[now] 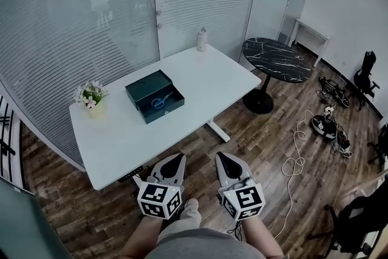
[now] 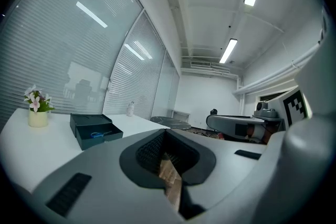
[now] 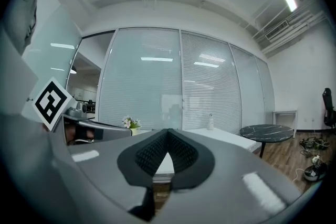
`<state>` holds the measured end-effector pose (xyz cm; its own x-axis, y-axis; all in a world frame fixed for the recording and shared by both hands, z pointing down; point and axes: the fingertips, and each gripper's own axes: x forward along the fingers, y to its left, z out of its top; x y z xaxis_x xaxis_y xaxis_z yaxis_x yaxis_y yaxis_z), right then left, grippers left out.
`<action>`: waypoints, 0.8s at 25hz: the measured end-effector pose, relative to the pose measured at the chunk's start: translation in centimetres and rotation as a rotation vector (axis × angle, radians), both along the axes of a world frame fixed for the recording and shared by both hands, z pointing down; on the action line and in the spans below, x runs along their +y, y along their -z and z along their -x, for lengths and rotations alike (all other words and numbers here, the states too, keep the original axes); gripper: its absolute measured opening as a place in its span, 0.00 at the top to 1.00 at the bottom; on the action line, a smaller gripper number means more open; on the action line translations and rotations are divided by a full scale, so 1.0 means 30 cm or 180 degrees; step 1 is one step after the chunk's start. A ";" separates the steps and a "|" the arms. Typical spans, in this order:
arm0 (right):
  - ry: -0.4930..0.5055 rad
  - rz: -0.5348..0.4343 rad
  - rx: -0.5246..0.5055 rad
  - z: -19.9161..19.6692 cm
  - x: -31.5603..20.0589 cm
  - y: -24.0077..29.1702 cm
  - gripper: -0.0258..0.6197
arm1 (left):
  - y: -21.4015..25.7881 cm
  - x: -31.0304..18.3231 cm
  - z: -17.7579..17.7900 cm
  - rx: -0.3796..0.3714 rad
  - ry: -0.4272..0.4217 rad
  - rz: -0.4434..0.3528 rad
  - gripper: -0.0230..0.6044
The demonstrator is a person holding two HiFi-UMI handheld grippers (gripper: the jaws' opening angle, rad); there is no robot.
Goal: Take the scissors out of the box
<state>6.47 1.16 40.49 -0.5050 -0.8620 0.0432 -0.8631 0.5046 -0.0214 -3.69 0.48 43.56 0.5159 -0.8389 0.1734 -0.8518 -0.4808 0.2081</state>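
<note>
One dark rectangular box; scissors inside, seemingly blue plastic-handled.

Tiny blue scissors in the box, blades and handles indistinct

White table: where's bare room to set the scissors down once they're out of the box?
The wide near strip between the box and the front edge of the white table is bare, as is the stretch between box and bottle. Tightest is the left end, where the flower pot stands near the box.
</note>
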 end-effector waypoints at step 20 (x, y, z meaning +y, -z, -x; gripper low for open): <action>0.0434 -0.0070 0.0082 0.244 -0.728 0.031 0.95 | -0.013 -0.697 0.244 -0.0051 0.0400 0.0042 0.96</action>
<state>-0.85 -20.68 39.55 -0.6166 -0.7863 0.0395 -0.7865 0.6174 0.0124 -11.02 -20.43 43.95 0.4038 -0.8944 0.1923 -0.9085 -0.3673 0.1995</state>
